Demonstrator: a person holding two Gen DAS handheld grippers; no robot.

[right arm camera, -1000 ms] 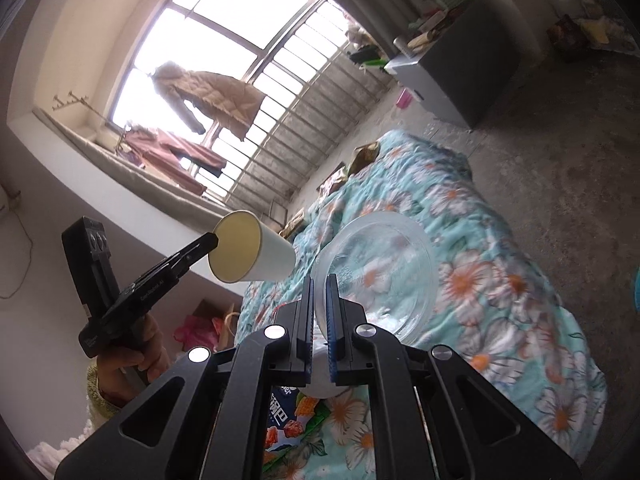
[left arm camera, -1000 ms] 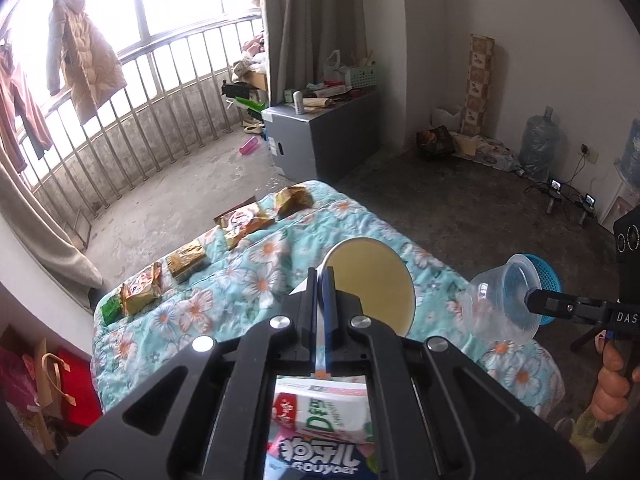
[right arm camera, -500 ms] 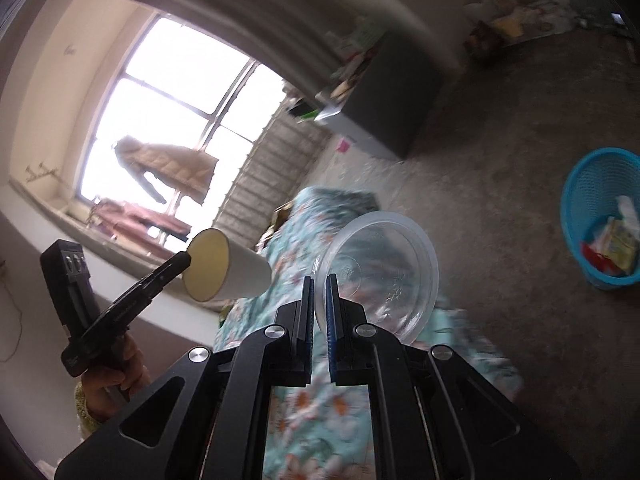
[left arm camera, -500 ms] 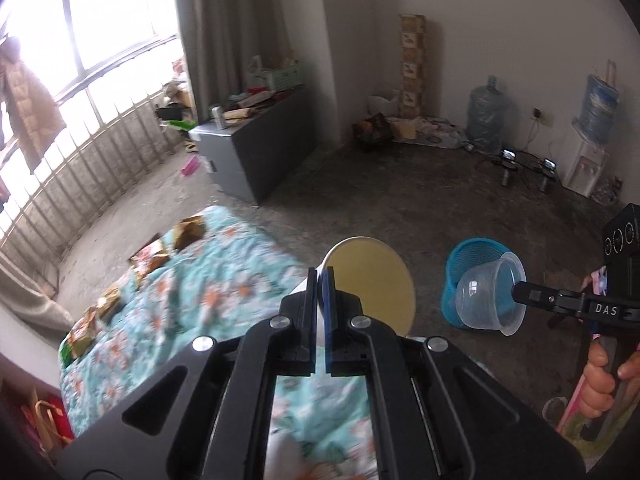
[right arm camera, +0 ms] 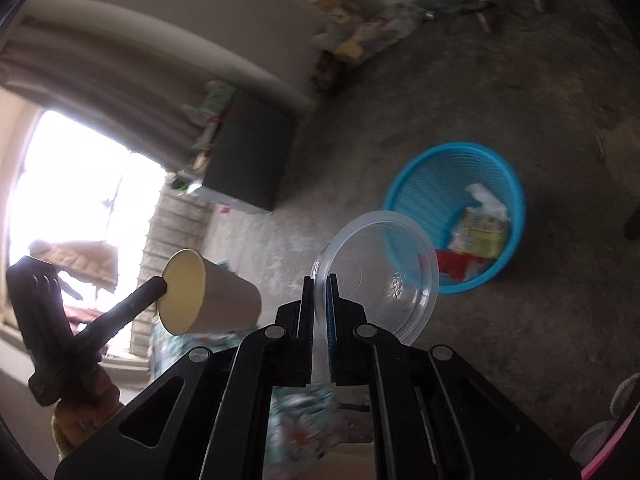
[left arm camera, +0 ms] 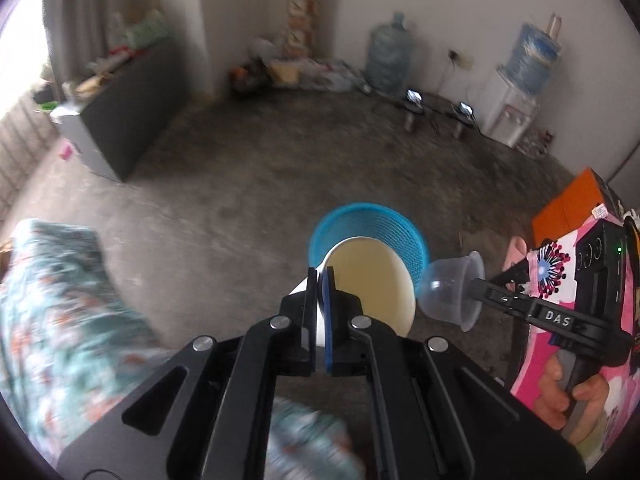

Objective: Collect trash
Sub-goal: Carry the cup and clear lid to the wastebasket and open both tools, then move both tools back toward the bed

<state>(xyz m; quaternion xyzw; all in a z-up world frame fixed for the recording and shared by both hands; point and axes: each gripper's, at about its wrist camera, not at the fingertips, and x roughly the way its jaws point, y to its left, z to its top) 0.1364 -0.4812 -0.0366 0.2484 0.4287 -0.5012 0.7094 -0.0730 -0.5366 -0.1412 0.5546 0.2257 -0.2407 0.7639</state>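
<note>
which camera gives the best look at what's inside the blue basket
The right wrist view: the blue basket opens toward it, showing wrappers inside. In the left wrist view the paper cup hides most of it, leaving only rim and mesh wall.

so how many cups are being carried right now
2. A paper cup is pinched by its rim in the left tongs, and a clear plastic cup by its rim in the right tongs. More could lie hidden in the blue basket.
</note>
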